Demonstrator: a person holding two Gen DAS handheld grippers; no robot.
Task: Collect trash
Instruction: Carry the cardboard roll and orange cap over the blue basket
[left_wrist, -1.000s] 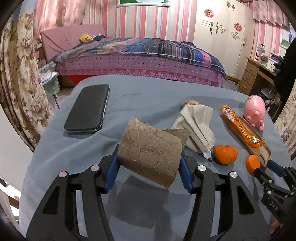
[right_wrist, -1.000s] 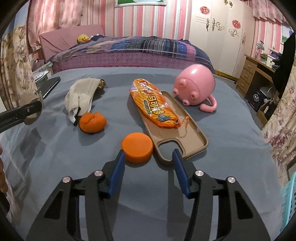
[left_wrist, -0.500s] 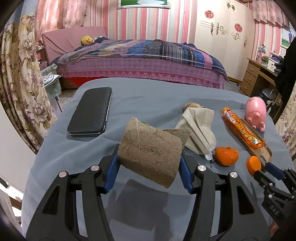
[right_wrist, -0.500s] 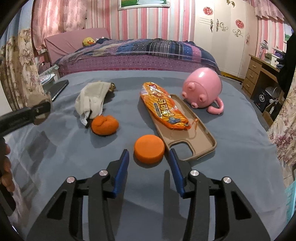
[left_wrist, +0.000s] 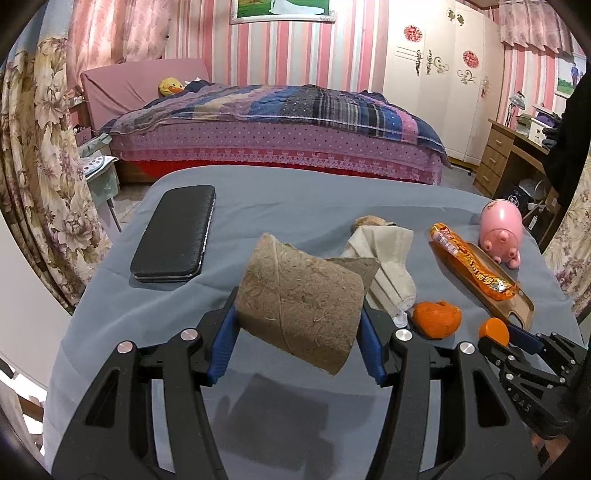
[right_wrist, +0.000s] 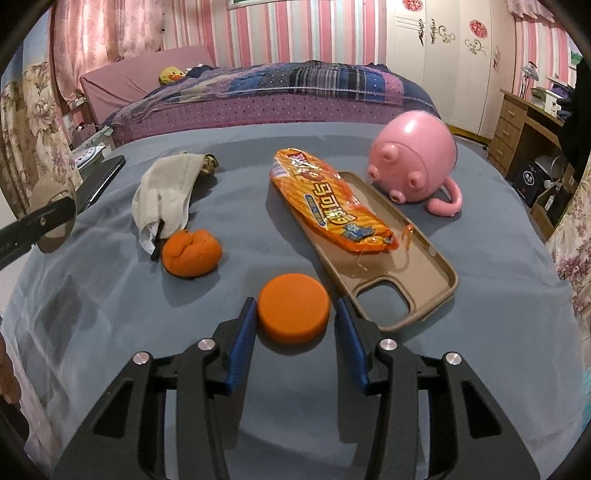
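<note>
**Trainee:** What do you have in hand right now?

**Operator:** My left gripper (left_wrist: 298, 325) is clamped on a squashed brown cardboard tube with a fibrous, hairy surface (left_wrist: 301, 301). It hangs above the near part of the grey cloth-covered table (left_wrist: 258, 192), casting a shadow below. It's soft cardboard, so I'd hold just firmly enough; more squeeze would only crush it and let it slip.

**Trainee:** And the right?

**Operator:** My right gripper (right_wrist: 295, 321) has its fingers spread around a flat round orange cap (right_wrist: 293, 312) near the table's front edge. I can't tell whether the left pad touches it; the right pad stands clear. It's smooth, rigid and low, so I judge the pads must sit down at the cloth and close squarely across its widest part, or it will squirt out.

**Trainee:** What else lies out there?

**Operator:** Just beyond the cap, to the left, a curled piece of orange peel (right_wrist: 192, 252), matte and lumpy. Behind that, a limp, creased beige face mask (right_wrist: 166, 192). To the right, a crinkly glossy orange snack wrapper (right_wrist: 328, 206) lies across a tan rubbery phone case (right_wrist: 417, 273). Farther back sits a smooth pink plastic pig-shaped cup (right_wrist: 413, 162), and toward the far left edge a black textured wallet case (left_wrist: 173, 234).
</note>
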